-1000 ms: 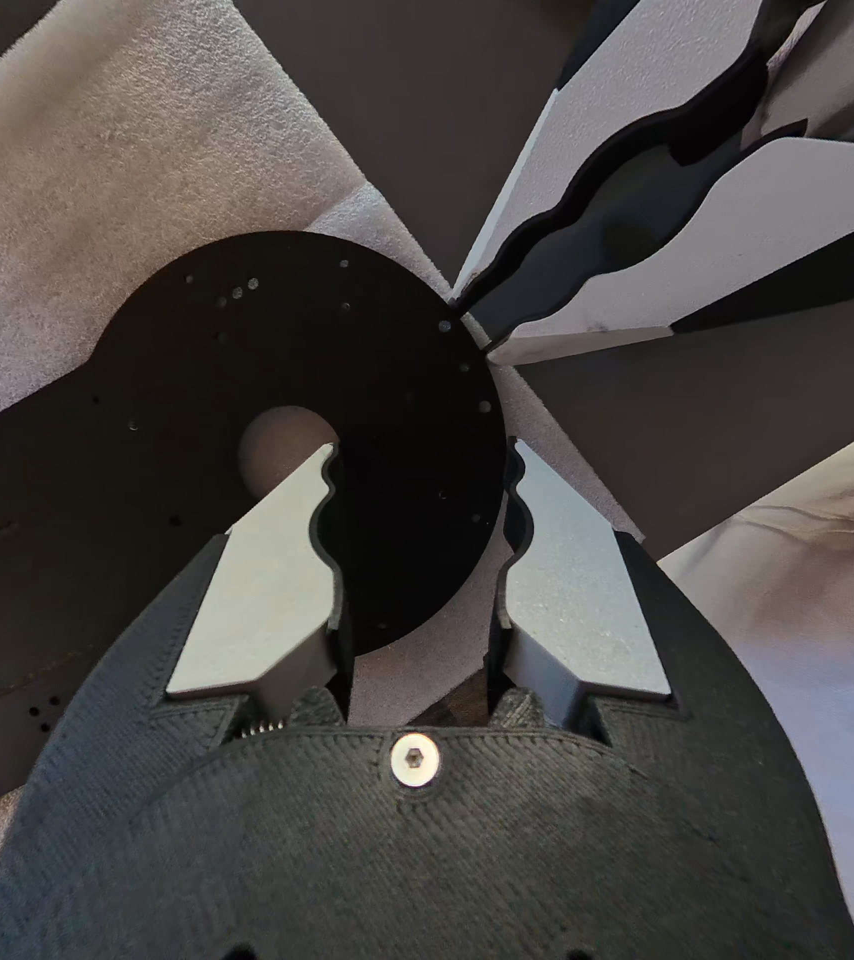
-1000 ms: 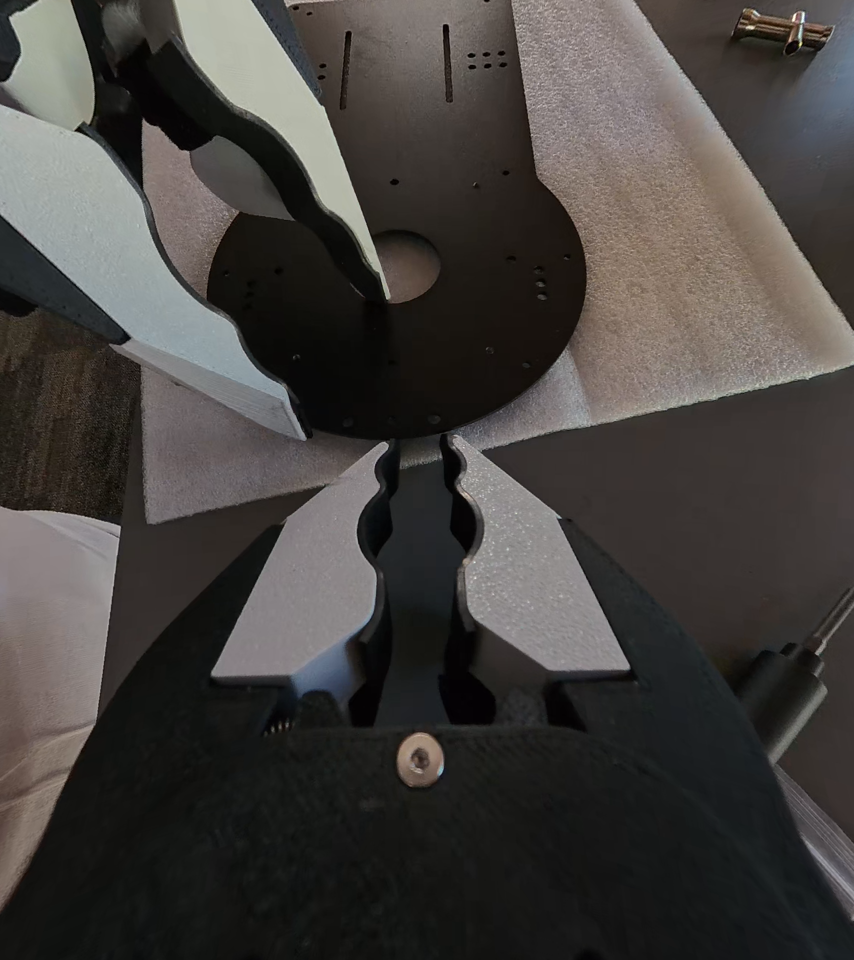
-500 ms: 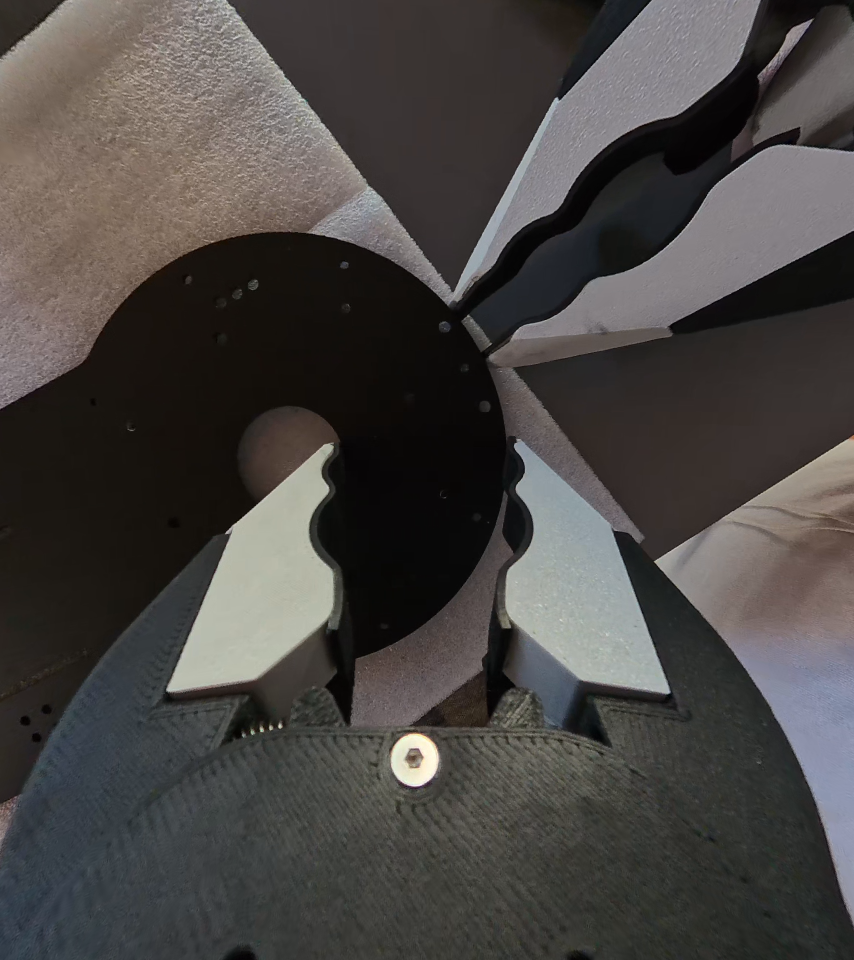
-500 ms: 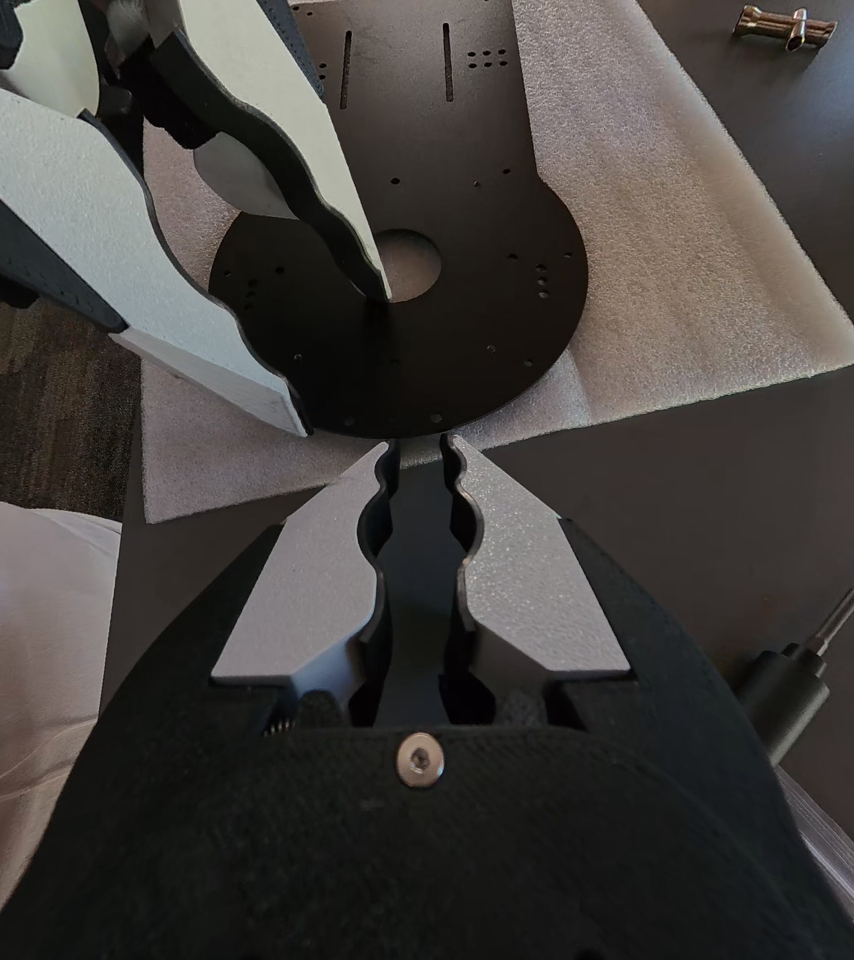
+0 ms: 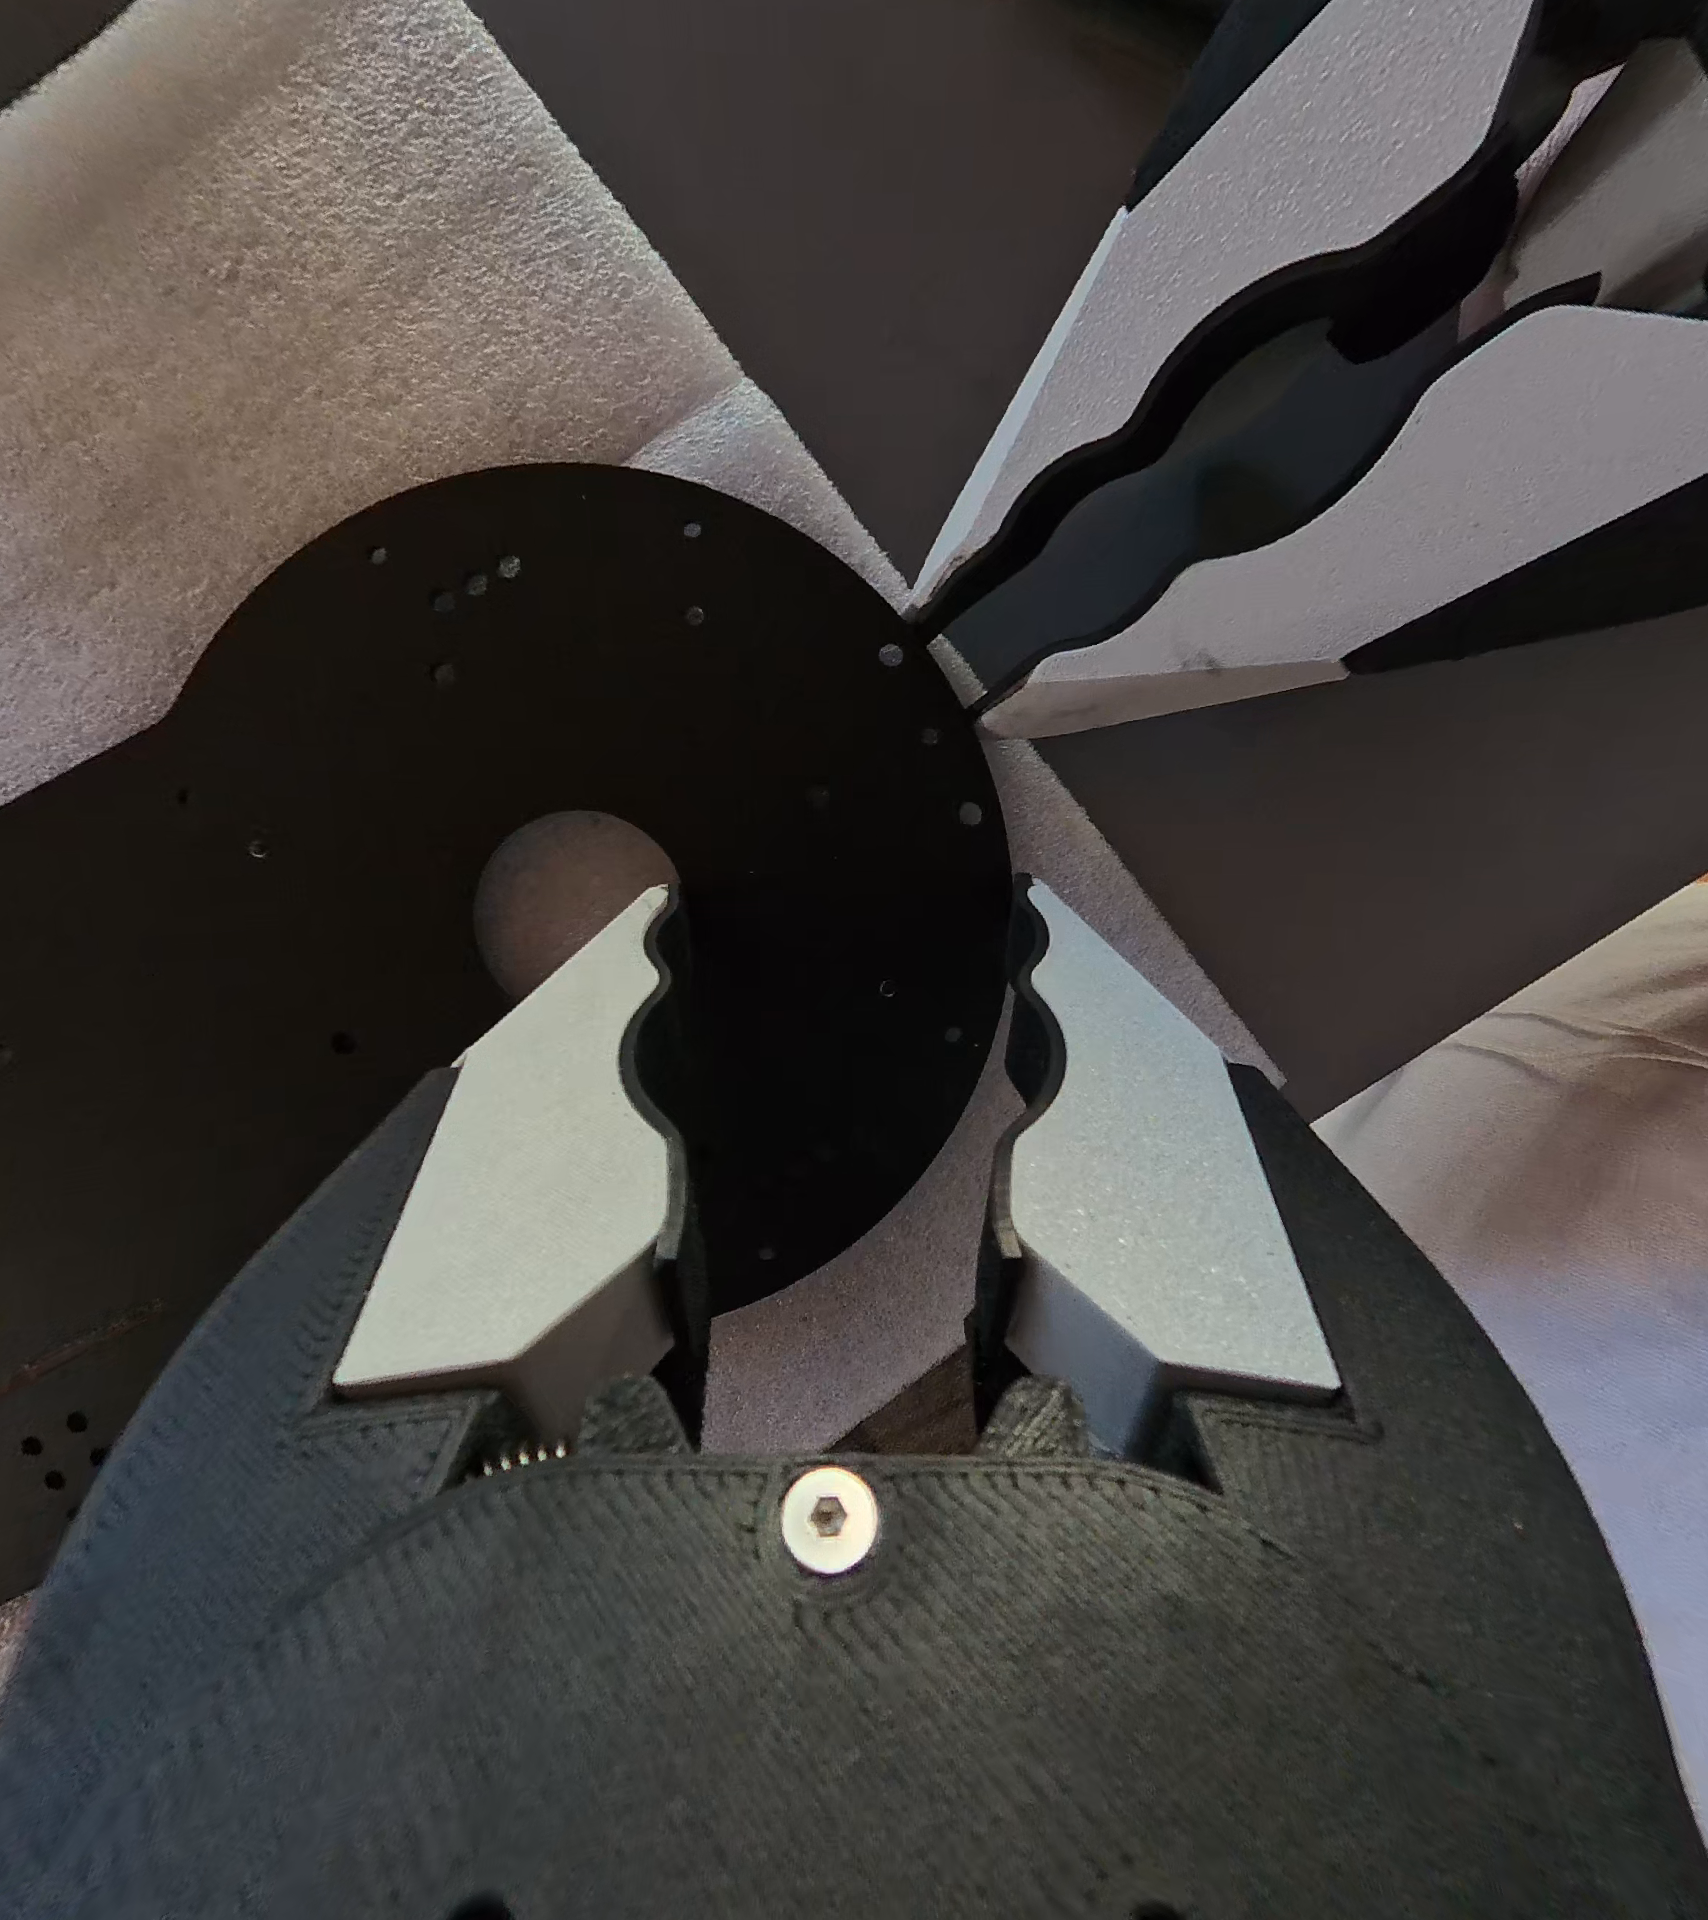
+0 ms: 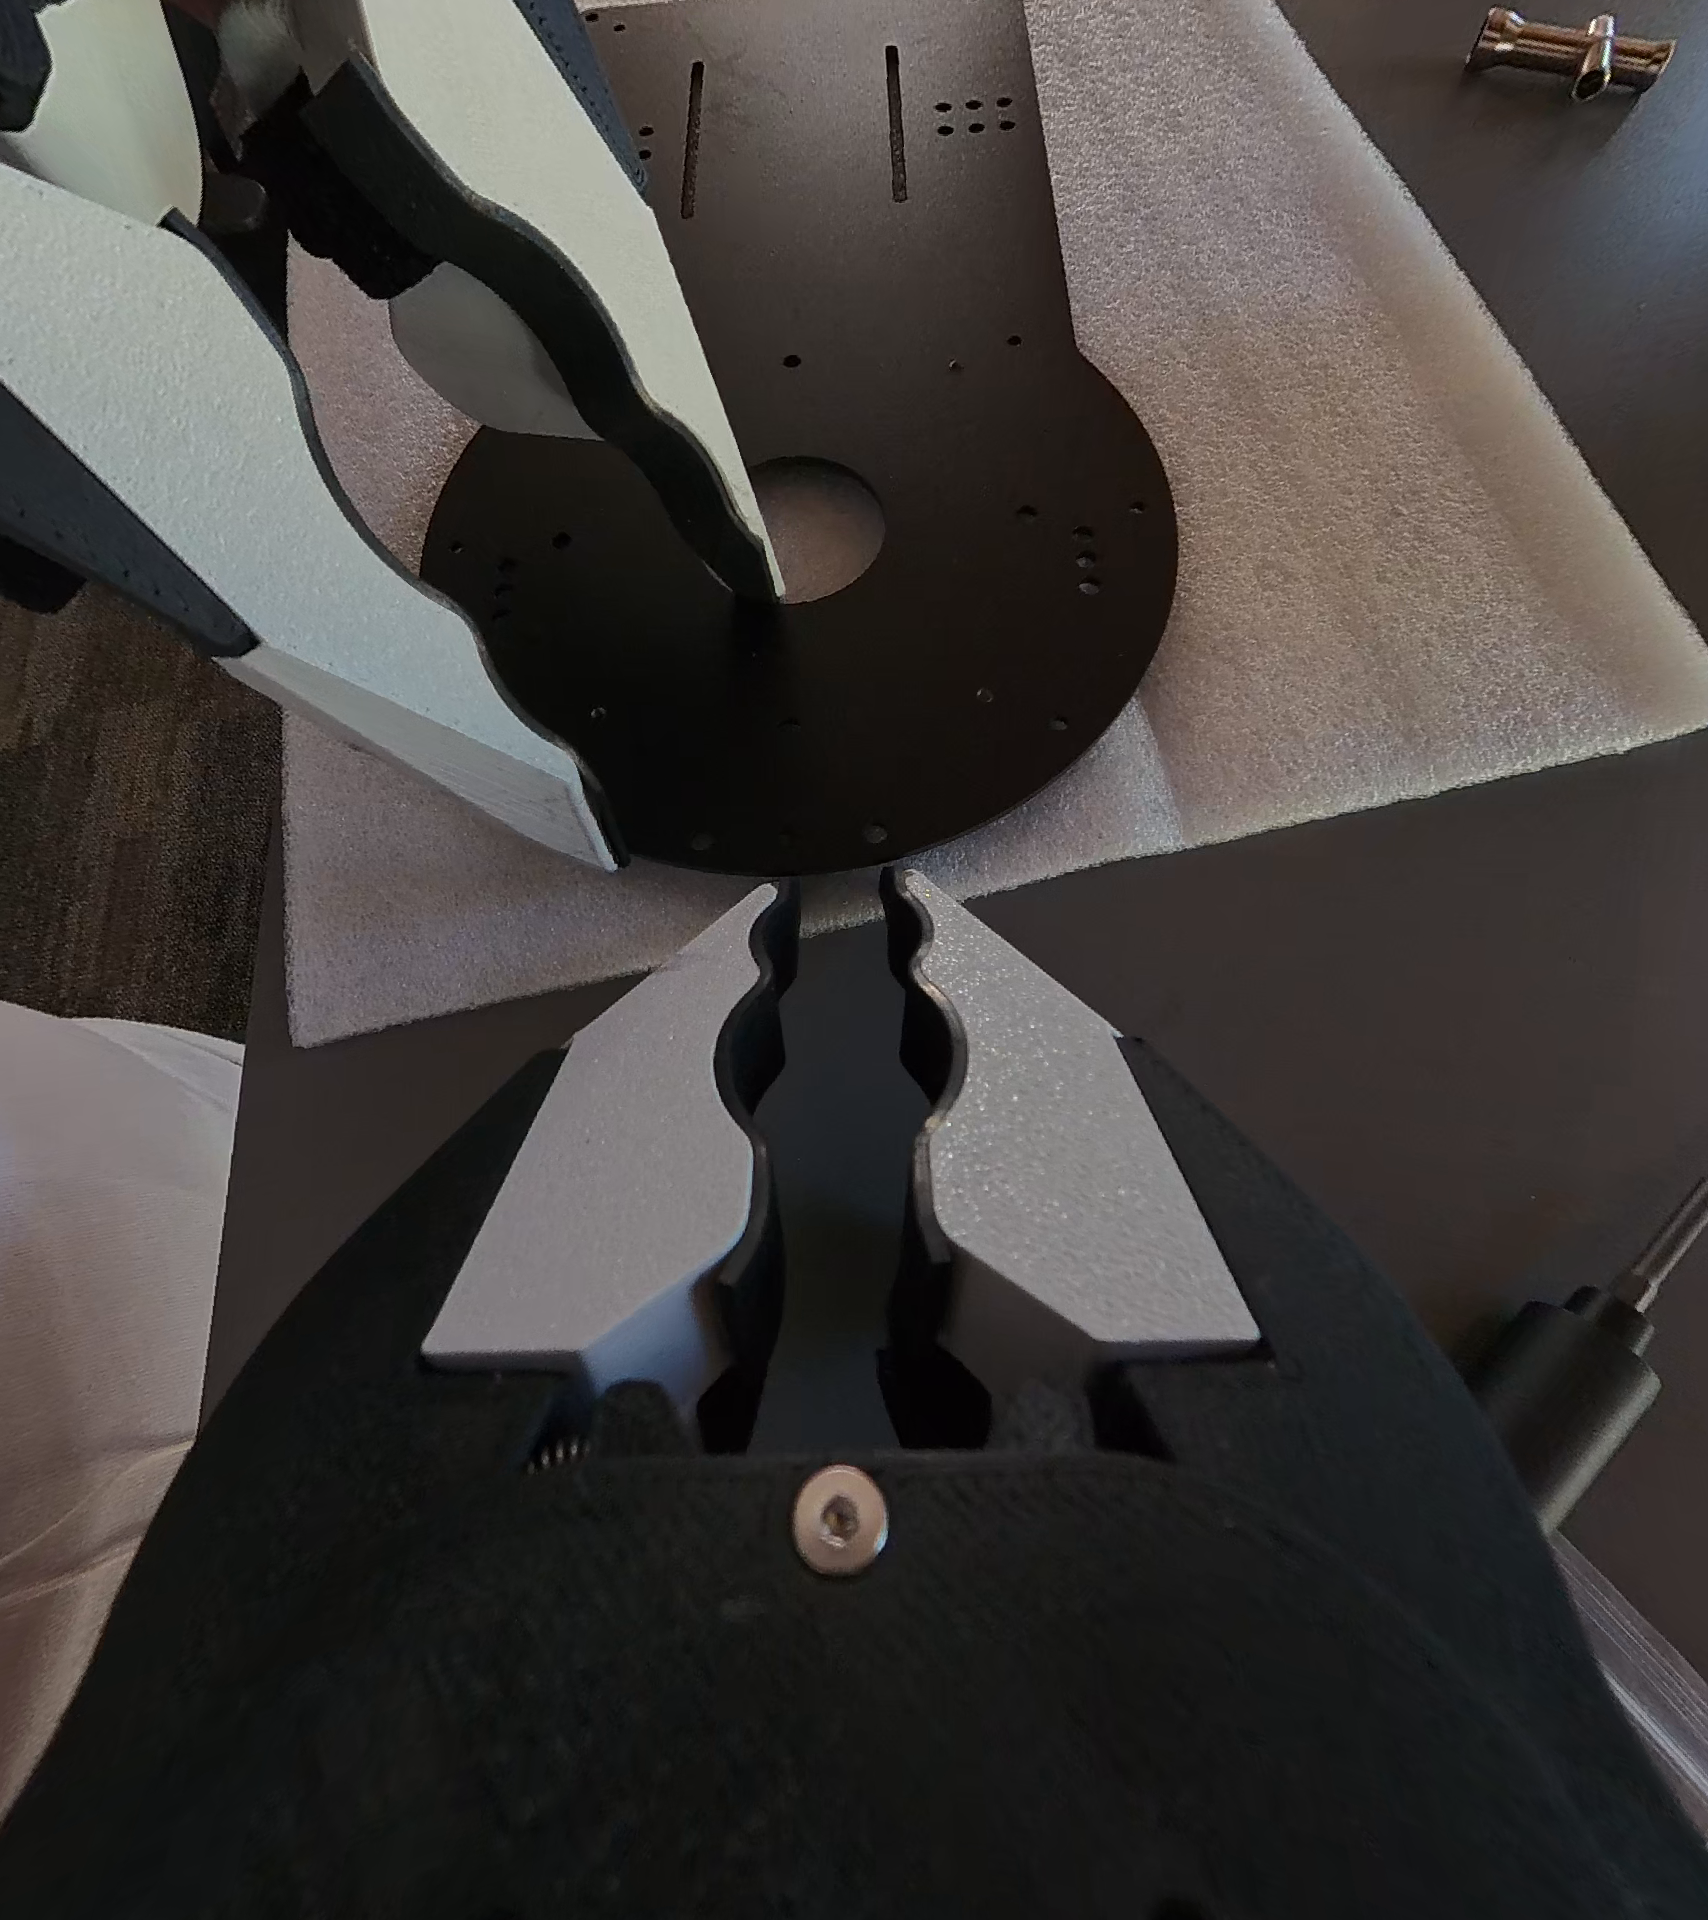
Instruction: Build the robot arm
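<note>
A flat black plate (image 5: 777, 727) with a round end, a centre hole and several small holes lies on a white foam sheet (image 5: 206, 312). My left gripper (image 5: 850, 888) spans the ring of the round end. One fingertip sits in the centre hole and the other against the outer rim, so it clamps the plate. My right gripper (image 6: 839, 888) is empty, its jaws a narrow gap apart. Its tips rest at the plate (image 6: 985, 343) rim on the foam (image 6: 1349, 468). The right gripper (image 5: 954, 665) and the left gripper (image 6: 689, 717) each show in the other's view.
The dark table (image 6: 1452, 987) carries a black screwdriver (image 6: 1577, 1371) at the right. A small metal cross-shaped fitting (image 6: 1567, 57) lies far back right, and a stack of clear strips (image 6: 1681, 1714) at the lower right. A person's light clothing (image 6: 29, 1299) and carpet (image 6: 50, 779) are at the left. Tip to tip, the grippers are about 4 cm apart.
</note>
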